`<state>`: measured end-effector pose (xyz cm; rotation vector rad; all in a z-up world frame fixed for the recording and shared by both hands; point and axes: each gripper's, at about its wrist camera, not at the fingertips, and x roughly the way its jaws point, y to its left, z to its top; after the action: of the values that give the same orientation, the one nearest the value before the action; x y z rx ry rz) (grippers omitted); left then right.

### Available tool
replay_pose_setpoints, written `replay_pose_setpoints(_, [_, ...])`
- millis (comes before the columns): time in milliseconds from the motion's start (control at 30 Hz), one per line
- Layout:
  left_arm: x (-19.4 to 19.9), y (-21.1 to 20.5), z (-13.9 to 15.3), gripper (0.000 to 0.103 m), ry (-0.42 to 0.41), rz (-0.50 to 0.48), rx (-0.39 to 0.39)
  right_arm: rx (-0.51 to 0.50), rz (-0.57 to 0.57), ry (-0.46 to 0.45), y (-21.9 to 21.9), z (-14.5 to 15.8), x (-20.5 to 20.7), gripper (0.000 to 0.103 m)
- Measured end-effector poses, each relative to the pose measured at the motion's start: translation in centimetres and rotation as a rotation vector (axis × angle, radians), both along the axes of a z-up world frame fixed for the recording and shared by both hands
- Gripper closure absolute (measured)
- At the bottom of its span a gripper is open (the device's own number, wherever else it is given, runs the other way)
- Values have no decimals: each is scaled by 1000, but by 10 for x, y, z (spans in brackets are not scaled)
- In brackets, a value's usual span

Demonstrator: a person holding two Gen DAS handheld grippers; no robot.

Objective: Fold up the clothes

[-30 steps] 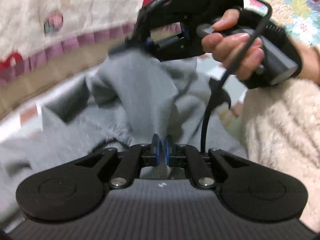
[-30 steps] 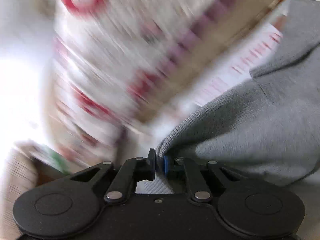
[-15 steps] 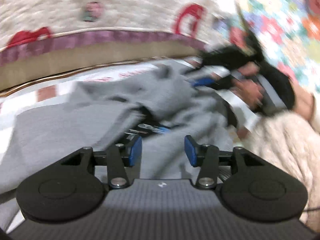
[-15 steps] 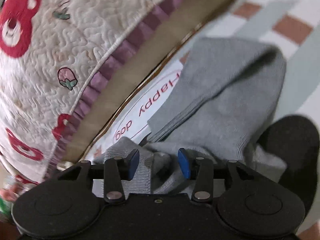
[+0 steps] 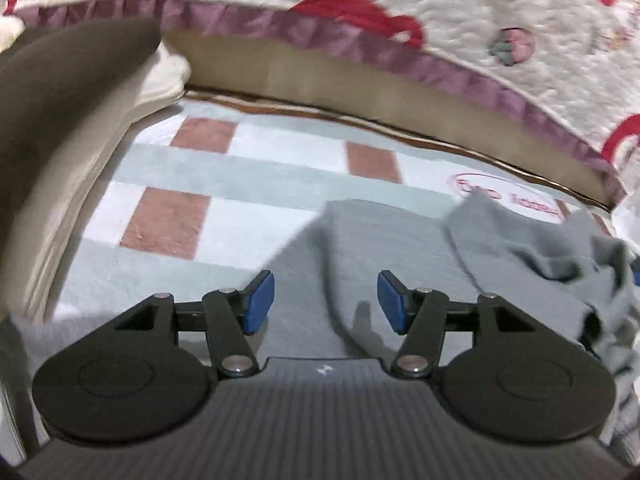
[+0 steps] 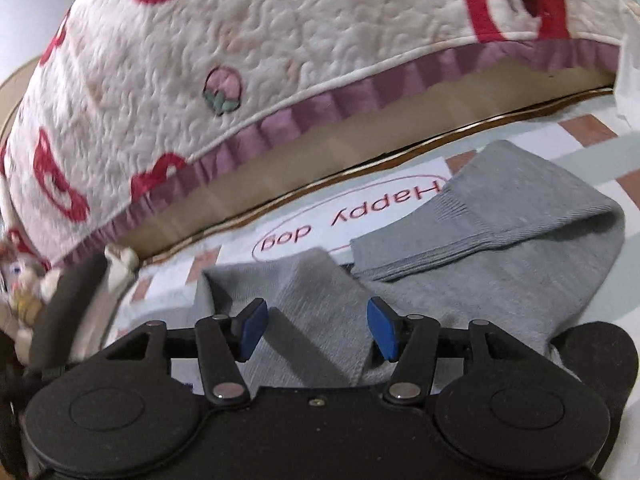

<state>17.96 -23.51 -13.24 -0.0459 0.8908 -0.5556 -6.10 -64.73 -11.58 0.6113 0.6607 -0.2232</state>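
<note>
Grey sweater [image 6: 472, 280] on checked mat [image 5: 248, 184], between opening claws, ungripped.

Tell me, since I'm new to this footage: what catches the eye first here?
The quilt with red bears fills the top of both views, hanging over a checked rug. A grey sweater lies crumpled on the rug beside a "Happy dog" logo. Both pairs of jaws stand apart and are opening, gripping nothing.
</note>
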Motion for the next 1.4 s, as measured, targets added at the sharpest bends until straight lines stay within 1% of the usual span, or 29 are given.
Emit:
replay_pose_setpoints(67, [19,-5,-6,43,30,-13,5,-9,5,64,0,-7,5,38])
replay_pose_setpoints(100, [29,-10,-11,43,54,-22,13,-19,-14,98,-2,-12,7,43])
replay_pose_setpoints(133, [39,-16,-15,43,79,-31,21,-22,-25,103,-4,-13,8,49])
replay_pose_setpoints(167, [45,-21,-20,43,99,-40,14,-24,-37,107,-6,-15,8,66])
replay_pose_setpoints(200, [50,-27,-24,41,119,-49,2,-30,-46,111,-8,-16,8,78])
replay_pose_setpoints(267, [59,-38,-34,37,179,-35,-25,-82,-33,103,-3,-15,10,82])
replay_pose_setpoints(300, [60,-44,-37,34,181,-24,-28,-112,-20,98,1,-14,11,83])
replay_pose_setpoints(367, [58,-56,-40,26,154,-16,-13,-171,11,77,10,-10,12,83])
replay_pose_setpoints(433, [52,-68,-40,24,114,-53,47,-174,32,47,12,-7,11,83])
replay_pose_setpoints(467, [49,-74,-40,24,94,-72,79,-173,40,35,13,-6,11,79])
replay_pose_setpoints(500, [45,-79,-40,24,71,-90,110,-156,35,45,11,-8,12,71])
replay_pose_setpoints(533, [41,-83,-41,24,50,-105,138,-141,29,55,9,-9,14,69])
replay_pose_setpoints(600, [33,-88,-42,25,11,-127,175,-128,12,87,6,-14,17,47])
replay_pose_setpoints(633, [28,-89,-42,29,-12,-136,195,-105,12,104,4,-18,19,44])
replay_pose_setpoints(667, [24,-91,-42,44,-41,-141,222,-85,11,119,2,-22,21,44])
replay_pose_setpoints(700, [19,-93,-40,67,-70,-151,250,-84,6,122,1,-24,21,51])
replay_pose_setpoints(733, [14,-95,-37,79,-99,-162,277,-87,13,101,1,-23,19,63])
replay_pose_setpoints(767, [8,-96,-30,97,-122,-170,293,-92,19,79,1,-21,18,82])
replay_pose_setpoints(800, [2,-97,-22,96,-142,-177,304,-108,29,46,3,-16,15,84])
replay_pose_setpoints(833, [-5,-95,-11,96,-168,-176,295,-145,38,8,7,-9,12,85])
replay_pose_setpoints(967, [-26,-82,33,97,-281,-158,218,-285,82,-56,24,17,10,89])
replay_pose_setpoints(1033, [-30,-73,59,97,-349,-136,196,-393,57,-89,29,38,16,91])
replay_pose_setpoints(1133, [-18,-59,107,97,-413,-68,126,-568,12,-142,34,76,29,91])
replay_pose_setpoints(1167, [-11,-55,125,103,-437,-30,101,-604,8,-162,32,91,39,91])
replay_pose_setpoints(1267, [14,-53,167,103,-576,69,97,-673,-19,-227,20,133,76,91])
replay_pose_setpoints(1300, [26,-54,175,103,-558,79,72,-710,-30,-212,17,132,93,90])
replay_pose_setpoints(1333, [41,-54,176,103,-490,88,10,-746,-41,-198,13,131,110,90])
replay_pose_setpoints(1367, [48,-55,167,101,-431,93,-27,-778,-52,-175,9,128,127,87])
replay_pose_setpoints(1400, [53,-57,156,98,-378,95,-51,-775,-65,-94,2,111,143,81])
